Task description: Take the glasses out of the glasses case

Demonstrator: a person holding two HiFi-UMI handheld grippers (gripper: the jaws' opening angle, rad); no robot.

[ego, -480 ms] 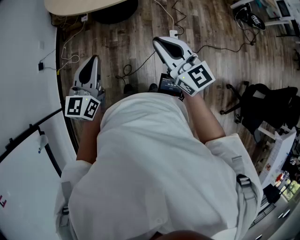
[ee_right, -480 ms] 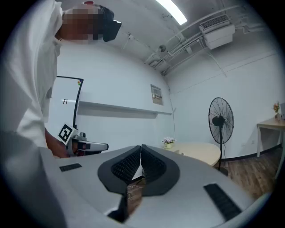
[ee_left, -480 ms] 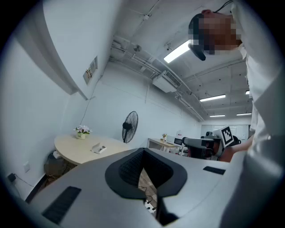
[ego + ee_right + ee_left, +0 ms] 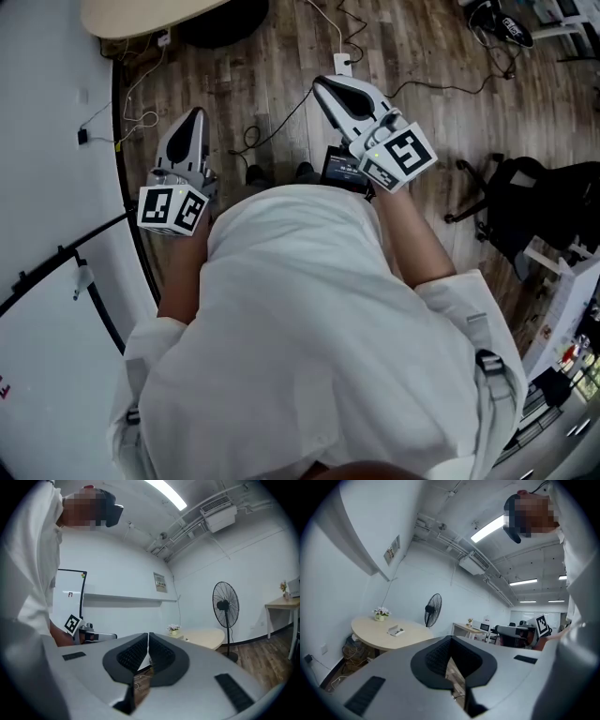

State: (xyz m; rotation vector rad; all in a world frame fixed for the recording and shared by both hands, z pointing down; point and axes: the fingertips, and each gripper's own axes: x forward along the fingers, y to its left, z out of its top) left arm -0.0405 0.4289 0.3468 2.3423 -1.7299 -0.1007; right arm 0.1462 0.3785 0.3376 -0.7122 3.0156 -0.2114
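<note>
No glasses and no glasses case can be told for sure in any view. A small pale object (image 4: 396,630) lies on the round beige table (image 4: 377,637), too small to identify. My left gripper (image 4: 194,117) is held level over the wooden floor in front of the person's body, jaws shut and empty. My right gripper (image 4: 328,84) is level beside it, farther forward, also shut on nothing. In the left gripper view the left gripper's (image 4: 450,646) dark pads meet at the tip. The right gripper view shows the right gripper (image 4: 148,641) likewise closed.
The round table (image 4: 150,14) stands ahead at the left with a flower pot (image 4: 381,613) on it. A standing fan (image 4: 226,606) is by the wall. Cables (image 4: 253,141) trail over the floor. A black office chair (image 4: 525,202) is at the right, a whiteboard (image 4: 47,356) at the left.
The head view has shifted slightly. Both grippers keep their place in front of the body and stay shut.
</note>
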